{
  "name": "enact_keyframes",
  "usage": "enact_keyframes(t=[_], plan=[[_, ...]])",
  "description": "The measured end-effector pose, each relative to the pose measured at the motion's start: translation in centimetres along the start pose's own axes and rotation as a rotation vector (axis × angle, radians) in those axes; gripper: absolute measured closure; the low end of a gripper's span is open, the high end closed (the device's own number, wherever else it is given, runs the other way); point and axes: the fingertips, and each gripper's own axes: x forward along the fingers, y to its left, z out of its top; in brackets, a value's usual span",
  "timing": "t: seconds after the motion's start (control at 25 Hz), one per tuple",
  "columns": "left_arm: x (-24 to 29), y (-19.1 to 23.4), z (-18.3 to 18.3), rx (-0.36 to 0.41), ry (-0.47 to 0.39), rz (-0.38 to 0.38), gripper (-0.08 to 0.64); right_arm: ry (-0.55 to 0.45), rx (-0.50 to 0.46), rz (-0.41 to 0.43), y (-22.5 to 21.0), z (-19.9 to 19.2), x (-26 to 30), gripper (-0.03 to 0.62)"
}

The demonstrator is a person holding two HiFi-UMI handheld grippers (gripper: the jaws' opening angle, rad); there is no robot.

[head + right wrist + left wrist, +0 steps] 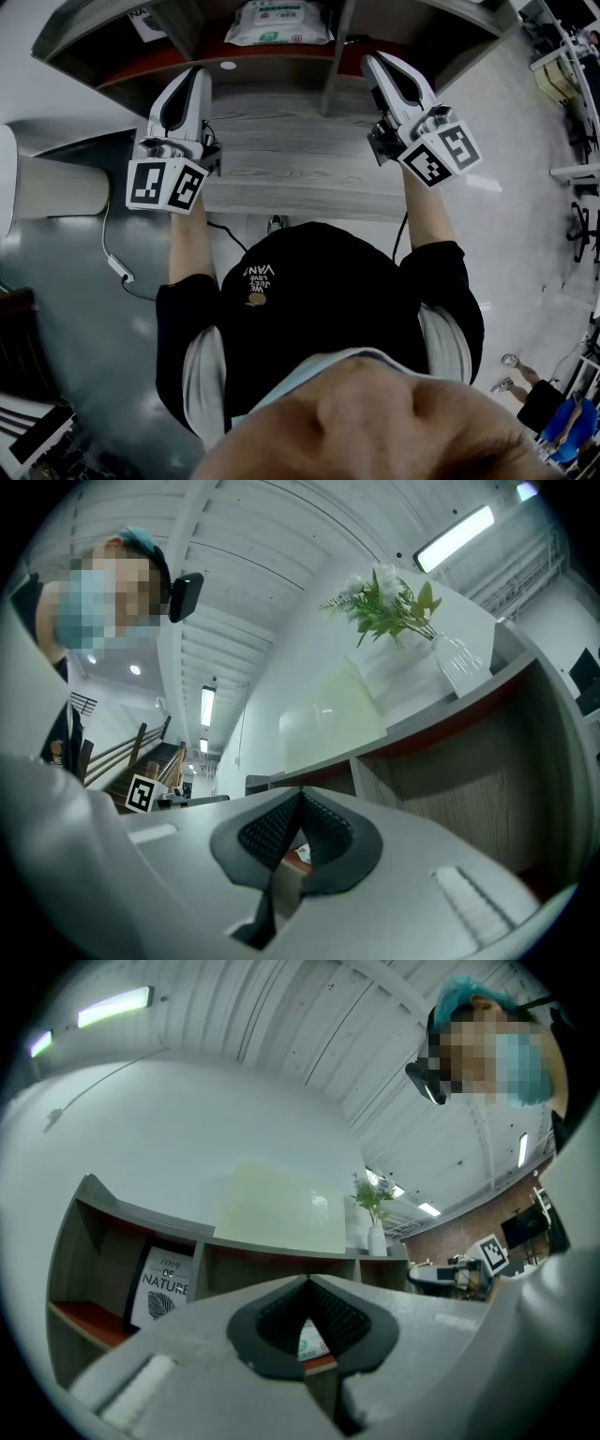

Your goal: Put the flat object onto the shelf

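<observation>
Head view shows the flat pack lying inside the wooden shelf.

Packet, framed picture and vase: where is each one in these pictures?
Packet (278, 21), head view, middle of its white top.
Framed picture (161, 1288), left gripper view, its printed sheet.
Vase (459, 666), right gripper view, its glass body.

the white pack on the shelf is cut off by the head view's top edge, its print too small to read. in the left gripper view the left gripper hides most of it and a corner of the framed print; only a sliver shows through the gap behind its jaws.
</observation>
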Motion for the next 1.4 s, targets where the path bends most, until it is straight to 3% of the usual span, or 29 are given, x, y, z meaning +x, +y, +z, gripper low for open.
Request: enact_keyframes(t=[0.4, 1.4], plan=[[-1.8, -1.7, -3.1, -0.065, 0.046, 0.040, 0.559, 0.040, 0.085, 0.011, 0.2, -3.0, -1.9, 0.592], [-6.5, -4.7, -8.7, -0.154, 0.158, 0.117, 0.560, 0.146, 0.193, 0.022, 1.3, -8.5, -5.8, 0.592]])
